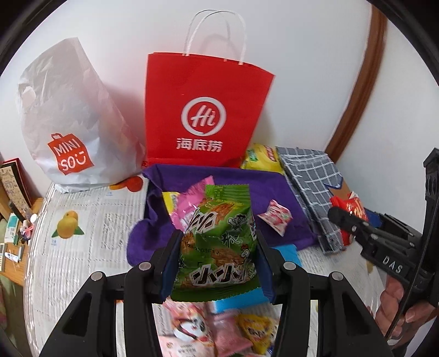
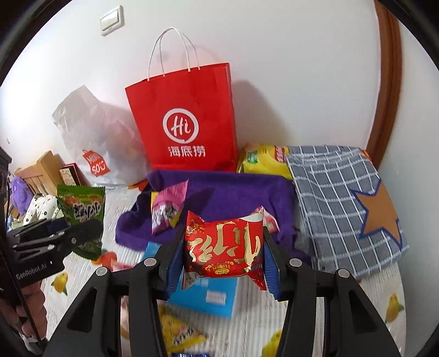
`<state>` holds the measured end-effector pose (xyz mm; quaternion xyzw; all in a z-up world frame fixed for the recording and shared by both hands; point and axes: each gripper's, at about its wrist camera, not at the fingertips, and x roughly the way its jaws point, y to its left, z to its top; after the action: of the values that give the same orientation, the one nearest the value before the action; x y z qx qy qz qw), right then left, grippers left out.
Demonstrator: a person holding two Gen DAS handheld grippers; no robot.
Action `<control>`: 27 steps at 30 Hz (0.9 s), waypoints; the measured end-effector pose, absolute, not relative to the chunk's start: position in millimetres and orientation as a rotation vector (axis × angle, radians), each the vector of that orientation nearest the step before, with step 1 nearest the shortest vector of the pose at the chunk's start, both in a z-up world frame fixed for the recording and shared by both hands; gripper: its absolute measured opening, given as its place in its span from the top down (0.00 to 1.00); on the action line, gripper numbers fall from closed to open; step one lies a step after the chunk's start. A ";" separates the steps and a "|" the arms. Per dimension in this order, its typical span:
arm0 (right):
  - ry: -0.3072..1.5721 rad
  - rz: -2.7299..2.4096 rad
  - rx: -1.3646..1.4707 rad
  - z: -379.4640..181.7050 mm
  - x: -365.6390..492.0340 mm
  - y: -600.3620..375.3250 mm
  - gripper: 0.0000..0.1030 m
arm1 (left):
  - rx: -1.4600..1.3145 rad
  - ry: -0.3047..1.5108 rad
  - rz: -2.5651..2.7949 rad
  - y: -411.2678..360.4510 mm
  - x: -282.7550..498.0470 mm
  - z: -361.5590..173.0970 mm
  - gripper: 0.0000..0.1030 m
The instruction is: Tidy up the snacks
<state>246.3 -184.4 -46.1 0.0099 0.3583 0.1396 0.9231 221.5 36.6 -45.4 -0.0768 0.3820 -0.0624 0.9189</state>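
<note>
Left gripper (image 1: pixel 218 258): pinches a green snack packet (image 1: pixel 219 233) between its blue pads, carried above the table.
Right gripper (image 2: pixel 223 255): pinches a red snack packet (image 2: pixel 223 247) the same way, its printed characters upside down to the camera.
Target, by judgement: the purple cloth bin (image 1: pixel 263 192) lies at 12 o'clock from both grippers, open mouth up, with a pink packet (image 1: pixel 189 206) already inside; the red paper bag (image 2: pixel 186 123) stands behind it against the wall.
Key relation: both packets sit short of the bin's near rim; the green packet's long axis runs along the fingers, so it likely needs carrying forward before release.
Nearer hand: cannot tell; they look level.
Left view only: a small pink-white sweet (image 1: pixel 275 217) on the cloth and loose snacks (image 1: pixel 219 329) below the jaws.
Right view only: the checked cloth box's star patch (image 2: pixel 381 214) at 3 o'clock and a light switch (image 2: pixel 112 20).
</note>
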 end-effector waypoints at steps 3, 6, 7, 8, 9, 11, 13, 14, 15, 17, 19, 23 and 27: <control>0.729 0.298 0.030 -44.6 267.4 -178.7 0.51 | -0.148 0.788 -0.103 43.0 236.2 -45.4 0.54; 0.725 0.310 0.032 -43.5 287.2 -173.8 0.51 | -0.150 0.788 -0.089 46.8 249.4 -44.4 0.54; 0.724 0.309 0.030 -43.5 291.3 -173.4 0.51 | -0.150 0.787 -0.086 47.2 254.5 -44.0 0.54; 0.722 0.308 0.028 -43.4 297.6 -173.0 0.51 | -0.148 0.786 -0.085 47.3 258.3 -43.8 0.54; 0.721 0.309 0.028 -43.5 302.7 -173.1 0.51 | -0.145 0.785 -0.084 46.8 263.2 -43.6 0.54; 0.721 0.307 0.030 -43.8 312.7 -174.7 0.51 | -0.146 0.782 -0.085 45.7 273.6 -43.4 0.54; 0.724 0.300 0.040 -44.0 322.3 -177.1 0.51 | -0.147 0.781 -0.088 42.9 285.4 -43.9 0.54; 0.730 0.295 0.047 -45.1 329.1 -178.8 0.51 | -0.144 0.782 -0.085 41.1 291.8 -45.4 0.54; 0.733 0.292 0.052 -46.3 332.6 -180.0 0.51 | -0.143 0.783 -0.082 39.9 296.1 -46.9 0.54; 0.743 0.293 0.064 -52.3 341.1 -182.6 0.51 | -0.144 0.788 -0.086 38.0 305.1 -52.8 0.54; 0.759 0.294 0.066 -60.9 347.6 -183.5 0.51 | -0.150 0.801 -0.096 37.3 311.7 -59.9 0.54; 0.826 0.283 0.057 -85.0 365.6 -182.7 0.51 | -0.164 0.830 -0.106 38.5 324.3 -77.8 0.54; 0.838 0.285 0.053 -93.7 375.5 -181.2 0.51 | -0.151 0.859 -0.107 40.3 333.8 -88.7 0.54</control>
<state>375.5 -181.2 -93.7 0.0258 0.4055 0.1377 0.9033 333.8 40.3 -88.7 -0.0729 0.4157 -0.0520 0.9051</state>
